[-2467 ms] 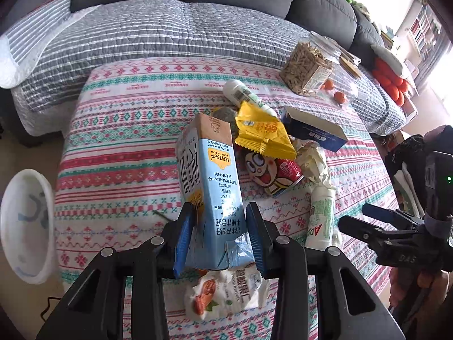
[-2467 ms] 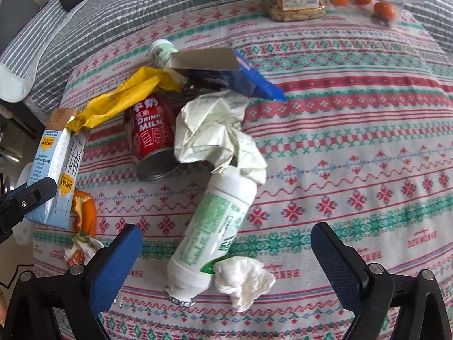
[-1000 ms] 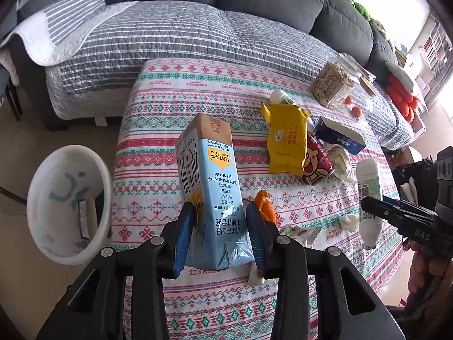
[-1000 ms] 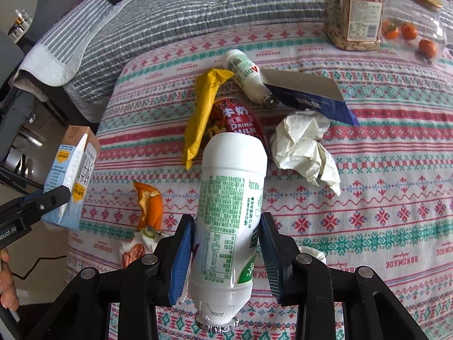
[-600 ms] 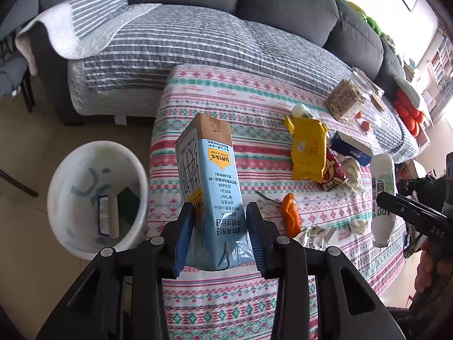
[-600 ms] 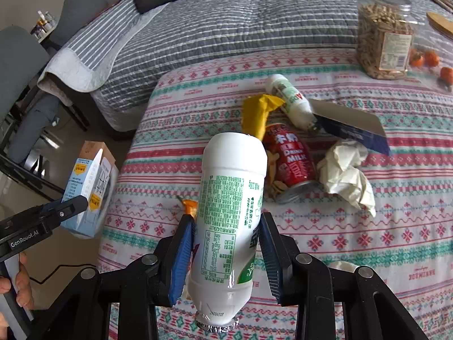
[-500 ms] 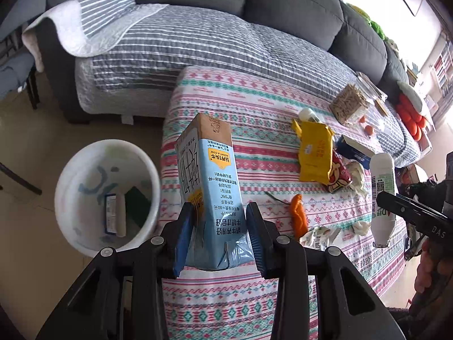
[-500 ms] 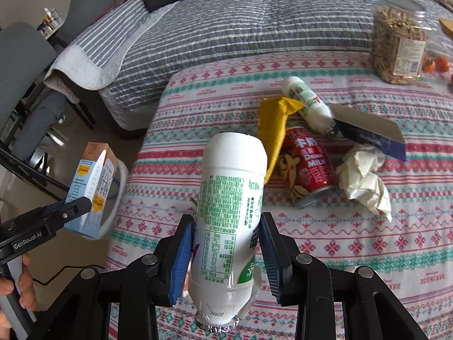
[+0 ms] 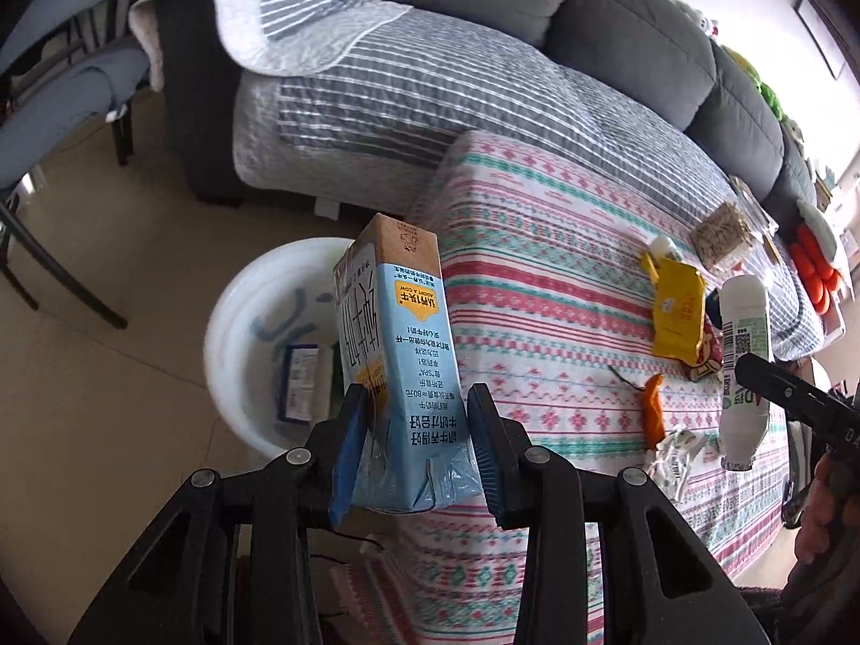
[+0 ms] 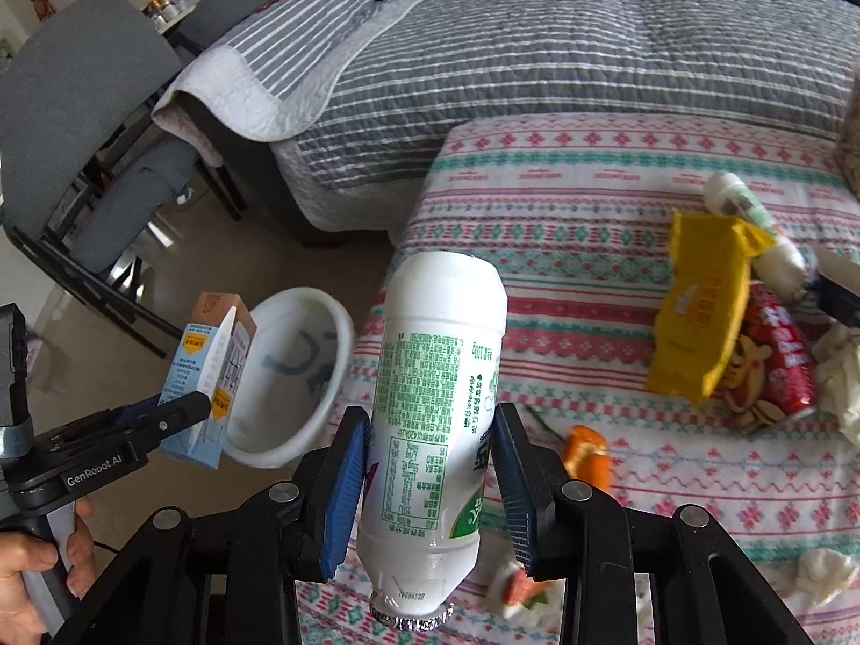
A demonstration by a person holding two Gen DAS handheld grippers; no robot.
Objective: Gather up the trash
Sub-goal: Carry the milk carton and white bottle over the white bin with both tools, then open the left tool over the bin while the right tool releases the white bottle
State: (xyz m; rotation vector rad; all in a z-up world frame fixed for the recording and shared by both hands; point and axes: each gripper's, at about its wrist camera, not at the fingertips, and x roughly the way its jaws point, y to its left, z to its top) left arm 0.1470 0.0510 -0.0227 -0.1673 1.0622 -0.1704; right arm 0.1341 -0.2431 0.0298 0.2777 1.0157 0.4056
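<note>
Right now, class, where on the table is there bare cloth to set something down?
Bare: the tablecloth between the sofa-side corner and the yellow wrapper. Crowded: around the red can, orange peel and crumpled paper.

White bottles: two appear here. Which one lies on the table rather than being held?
The small bottle beyond the yellow wrapper; the big bottle sits in the right gripper.

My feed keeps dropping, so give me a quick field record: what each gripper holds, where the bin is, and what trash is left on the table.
left gripper: jaws shut on the milk carton, held in front of the bin
right gripper: jaws shut on the white bottle, neck toward the camera
bin: white, on the floor beside the table, some items already inside
left on table: yellow wrapper, red can, small bottle, orange peel, crumpled paper
</note>
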